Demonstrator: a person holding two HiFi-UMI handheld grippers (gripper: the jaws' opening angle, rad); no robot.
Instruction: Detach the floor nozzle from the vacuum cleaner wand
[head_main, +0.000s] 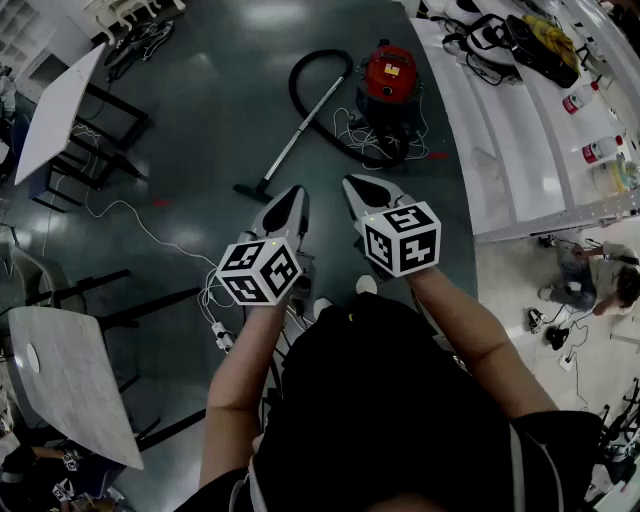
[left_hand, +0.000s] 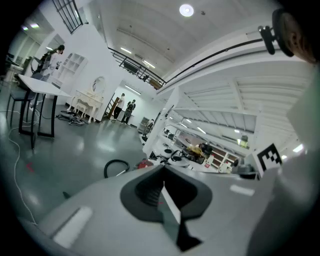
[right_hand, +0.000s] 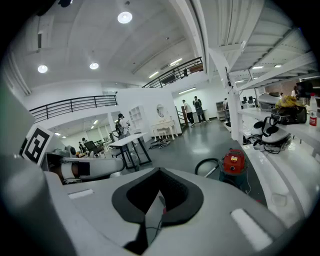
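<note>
A red canister vacuum cleaner (head_main: 389, 78) stands on the dark floor ahead, with a black hose looping to a silver wand (head_main: 302, 129). The wand slopes down to a black floor nozzle (head_main: 254, 190) lying on the floor. My left gripper (head_main: 295, 200) and right gripper (head_main: 358, 188) hang side by side just short of the nozzle, both shut with nothing between the jaws. In the right gripper view the vacuum cleaner (right_hand: 233, 164) sits ahead at right. The left gripper view shows the hose (left_hand: 116, 167) and a bit of the red canister (left_hand: 145, 163) beyond my jaws.
White tables (head_main: 55, 105) with black legs stand at left, a second white table (head_main: 65, 377) nearer. White shelving (head_main: 520, 130) with bags and bottles runs along the right. White cables (head_main: 130, 218) trail over the floor. A person (head_main: 595, 275) crouches at far right.
</note>
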